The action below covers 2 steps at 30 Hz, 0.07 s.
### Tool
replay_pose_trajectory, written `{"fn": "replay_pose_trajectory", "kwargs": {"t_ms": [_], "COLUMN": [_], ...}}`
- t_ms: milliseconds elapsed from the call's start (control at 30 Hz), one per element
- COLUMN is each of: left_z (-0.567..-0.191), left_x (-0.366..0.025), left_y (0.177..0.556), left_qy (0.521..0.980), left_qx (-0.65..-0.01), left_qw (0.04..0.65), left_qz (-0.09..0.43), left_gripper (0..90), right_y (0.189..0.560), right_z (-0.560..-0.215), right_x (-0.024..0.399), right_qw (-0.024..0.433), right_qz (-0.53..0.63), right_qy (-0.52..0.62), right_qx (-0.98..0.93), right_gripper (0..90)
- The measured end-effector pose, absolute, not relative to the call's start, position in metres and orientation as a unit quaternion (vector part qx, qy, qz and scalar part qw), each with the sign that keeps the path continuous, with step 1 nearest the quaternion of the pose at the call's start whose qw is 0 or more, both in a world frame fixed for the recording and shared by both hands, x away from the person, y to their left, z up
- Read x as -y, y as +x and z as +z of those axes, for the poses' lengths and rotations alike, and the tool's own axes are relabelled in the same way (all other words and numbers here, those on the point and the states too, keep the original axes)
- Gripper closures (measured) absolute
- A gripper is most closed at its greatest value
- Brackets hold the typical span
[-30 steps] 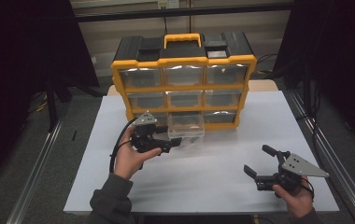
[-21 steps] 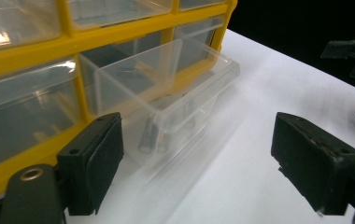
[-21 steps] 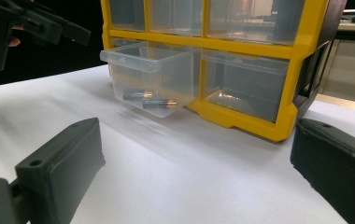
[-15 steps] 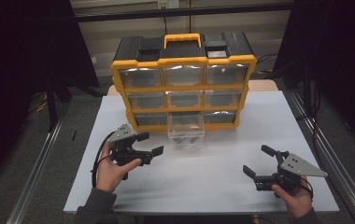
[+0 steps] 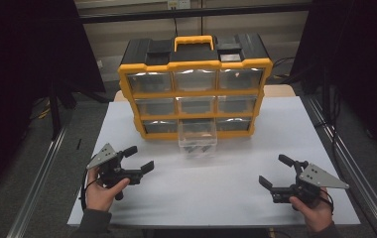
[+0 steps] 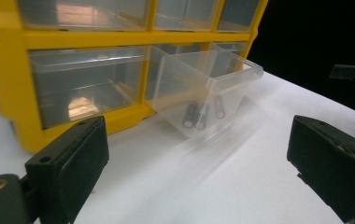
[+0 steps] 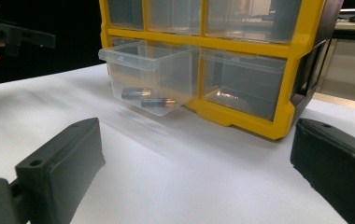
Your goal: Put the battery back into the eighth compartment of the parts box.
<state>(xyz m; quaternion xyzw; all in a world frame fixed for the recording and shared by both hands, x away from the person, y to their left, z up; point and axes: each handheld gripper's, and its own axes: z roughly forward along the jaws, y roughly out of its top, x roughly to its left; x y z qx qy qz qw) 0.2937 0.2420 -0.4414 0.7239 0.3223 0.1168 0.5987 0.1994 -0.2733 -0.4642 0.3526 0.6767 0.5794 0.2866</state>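
1. Yellow organizer (image 5: 195, 89) w/ black top and yellow handle stands upright at the far edge of the bench (image 5: 226, 188), roughly centred btwn left and right edges. 3 rows x 3 clear drawers.
2. Bottom-middle drawer (image 5: 197, 138) is pulled out toward the near side, sticking past the organizer's front; the other drawers sit flush.
3. Inside the pulled drawer: batteries (image 7: 150, 99) lying on its floor. Right gripper view shows 2 clearly, side by side; left gripper view shows approx 3 small cylinders (image 6: 202, 113), exact count hard to tell.
4. Left gripper (image 5: 139, 158) – held in the left hand (image 5: 100, 191) near the bench's near-left corner, well apart from the drawer. Jaws released, standing wide, nothing btwn them; they have just been opening further. Points toward the drawer; the left gripper view looks at it btwn the 2 black jaws.
5. Right gripper (image 5: 278, 171) – held in the right hand (image 5: 311, 210) near the near-right corner, just above the bench surface. Jaws spread wide, empty, pointing toward the organizer's front.
6. Both grippers well apart from each other and from the drawer; bare white bench surface btwn them.
7. Right gripper view: the open drawer sits upper left, organizer's right bottom drawer (image 7: 243, 79) beside it, closed. Left gripper seen far off at that view's top-left (image 7: 12, 32).
8. Grey triangular plate on top of each gripper, cables trailing back to the hands.
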Motion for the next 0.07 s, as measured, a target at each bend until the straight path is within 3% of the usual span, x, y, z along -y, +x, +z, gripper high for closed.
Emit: {"fn": "replay_pose_trajectory", "kwargs": {"t_ms": [67], "left_z": [-0.4437], "left_x": [-0.2466], "left_y": [0.2913], "left_qy": [0.725], "left_qx": [-0.322], "left_qw": [0.597], "left_qz": [0.119], "left_gripper": [5.0], "right_y": [0.1993], "right_z": [-0.4640], "right_x": [0.2739], "right_qw": [0.287], "right_qz": [0.580], "right_qy": [0.355], "right_qx": [-0.675], "right_gripper": [2.0]}}
